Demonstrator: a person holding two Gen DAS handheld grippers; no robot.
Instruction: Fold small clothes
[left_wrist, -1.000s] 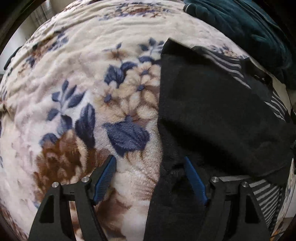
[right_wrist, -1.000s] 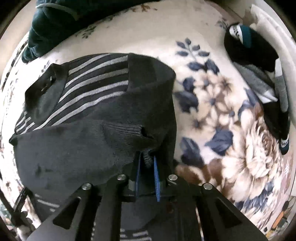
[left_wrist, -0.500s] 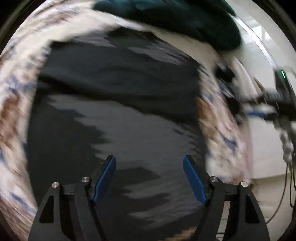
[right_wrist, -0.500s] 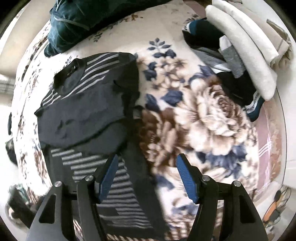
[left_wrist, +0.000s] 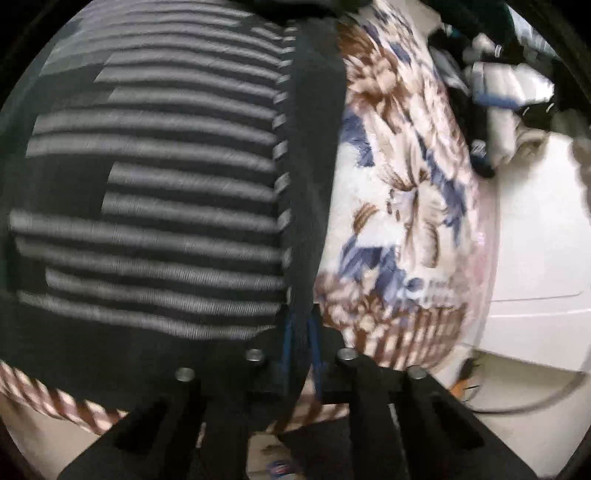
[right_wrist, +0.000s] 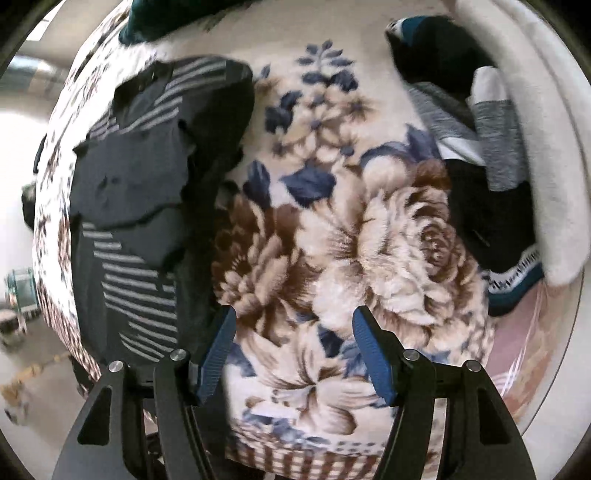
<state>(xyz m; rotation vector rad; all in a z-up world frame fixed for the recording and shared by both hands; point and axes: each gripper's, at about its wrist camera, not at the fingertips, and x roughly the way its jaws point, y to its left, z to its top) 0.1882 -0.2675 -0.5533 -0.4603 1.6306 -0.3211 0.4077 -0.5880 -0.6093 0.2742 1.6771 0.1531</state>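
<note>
In the left wrist view the left tongs (left_wrist: 299, 343) sit at the bottom centre of the frame, clenched on the dark side band of the striped garment (left_wrist: 159, 192), which fills the left and centre of the frame and lies on the floral blanket (left_wrist: 399, 206) of the bed. That grip looks to be on the hem corner, so to my mind the step in hand is a fold from this edge; it would go best if the pinch takes in every layer of the band and the lift is low, so the fabric drags flat rather than bunching. In the right wrist view the right tongs (right_wrist: 293, 354) stand released at the bottom centre over bare blanket (right_wrist: 332, 229), nothing between them, while the garment (right_wrist: 155, 177) lies along the left of the frame, partly folded over itself. A pile of other clothes (right_wrist: 480, 155) sits at the upper right. The free tongs might well steady or pinch the matching edge, keeping the crease straight.
</note>
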